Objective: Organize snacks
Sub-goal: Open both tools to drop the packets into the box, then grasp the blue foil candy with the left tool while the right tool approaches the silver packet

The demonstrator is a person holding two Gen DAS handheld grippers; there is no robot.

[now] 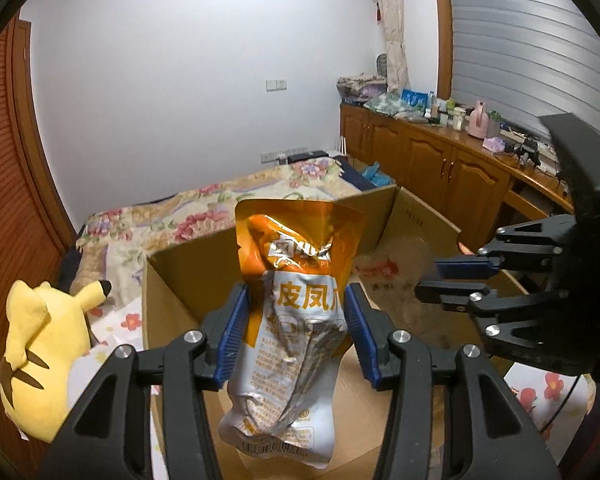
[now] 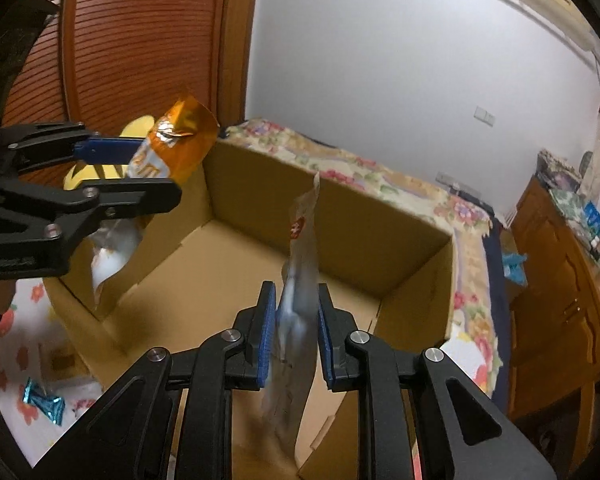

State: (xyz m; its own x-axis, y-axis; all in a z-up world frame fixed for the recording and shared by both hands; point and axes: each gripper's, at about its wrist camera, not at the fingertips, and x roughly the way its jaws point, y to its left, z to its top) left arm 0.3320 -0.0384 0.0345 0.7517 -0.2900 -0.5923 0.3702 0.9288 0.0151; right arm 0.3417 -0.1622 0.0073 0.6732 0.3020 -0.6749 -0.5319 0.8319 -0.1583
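left tongs (image 1: 296, 332) clamped on the orange pouch (image 1: 288, 320), right tongs (image 2: 294, 332) pinched on a thin clear packet (image 2: 300, 280), both hung over the open box (image 2: 340, 208) on the bed (image 1: 148, 224), likely for dropping in; the packet's print was blurred, box floor partly hidden

orange pouch (image 1: 288, 300) — "皮凤"

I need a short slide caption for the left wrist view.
Left gripper holds an orange snack pouch above the open cardboard box.
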